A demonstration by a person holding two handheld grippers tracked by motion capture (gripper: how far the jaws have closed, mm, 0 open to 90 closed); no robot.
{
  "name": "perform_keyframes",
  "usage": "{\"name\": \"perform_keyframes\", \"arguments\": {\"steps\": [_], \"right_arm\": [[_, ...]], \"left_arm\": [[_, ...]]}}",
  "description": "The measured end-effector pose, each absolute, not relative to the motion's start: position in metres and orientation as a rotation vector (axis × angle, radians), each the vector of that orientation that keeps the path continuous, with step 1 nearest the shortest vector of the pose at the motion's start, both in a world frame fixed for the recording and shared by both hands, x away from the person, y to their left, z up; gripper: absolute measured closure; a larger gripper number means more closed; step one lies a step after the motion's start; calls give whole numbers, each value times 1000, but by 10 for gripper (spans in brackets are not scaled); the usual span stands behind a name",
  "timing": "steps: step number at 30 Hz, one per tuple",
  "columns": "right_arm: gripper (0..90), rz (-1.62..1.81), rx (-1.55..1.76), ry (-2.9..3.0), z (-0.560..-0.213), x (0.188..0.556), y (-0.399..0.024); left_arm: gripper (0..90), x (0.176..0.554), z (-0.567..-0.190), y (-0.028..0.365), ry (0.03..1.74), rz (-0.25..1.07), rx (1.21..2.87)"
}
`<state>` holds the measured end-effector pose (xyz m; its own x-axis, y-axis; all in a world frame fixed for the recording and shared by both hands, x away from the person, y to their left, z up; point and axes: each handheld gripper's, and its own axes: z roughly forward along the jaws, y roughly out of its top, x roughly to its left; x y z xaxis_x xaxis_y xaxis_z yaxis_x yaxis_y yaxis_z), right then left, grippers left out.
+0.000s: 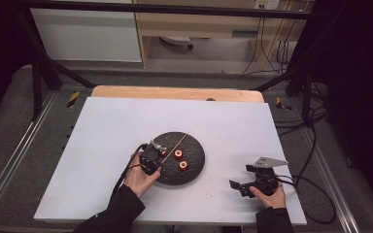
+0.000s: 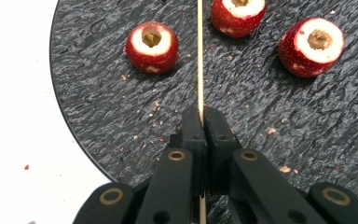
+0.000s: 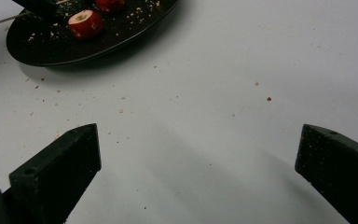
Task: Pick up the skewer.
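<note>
Black jaws of the left gripper (image 2: 200, 116) pinch the wooden skewer (image 2: 199, 56) low in the frame, over the dark plate (image 2: 98, 107). Lifting it level avoids snapping (three cored red fruits (image 2: 151, 46) wait above). Right gripper (image 3: 198, 154) rests spread wide over the worktop (image 3: 223, 93).

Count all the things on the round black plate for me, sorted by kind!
Red cored fruit pieces with white cut tops: 3
Thin wooden skewer: 1
Total on the round black textured plate: 4
</note>
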<state>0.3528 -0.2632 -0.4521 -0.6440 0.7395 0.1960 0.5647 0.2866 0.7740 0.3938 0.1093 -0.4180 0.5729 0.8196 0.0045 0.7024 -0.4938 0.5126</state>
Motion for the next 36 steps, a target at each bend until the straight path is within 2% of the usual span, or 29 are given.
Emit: {"name": "perform_keyframes", "arguments": {"steps": [13,22,36], "right_arm": [[12,1274,1211,2354,-453,353,-263],[12,1262,1219,2356,-453,352,-262],[7,1250,1233,2361,-455,353,-260]], "left_arm": [[880,387,-409,123,1179,325,2237],[880,379,-409,148,1111,309,2172],[879,352,-416,184,999,358,2080]]}}
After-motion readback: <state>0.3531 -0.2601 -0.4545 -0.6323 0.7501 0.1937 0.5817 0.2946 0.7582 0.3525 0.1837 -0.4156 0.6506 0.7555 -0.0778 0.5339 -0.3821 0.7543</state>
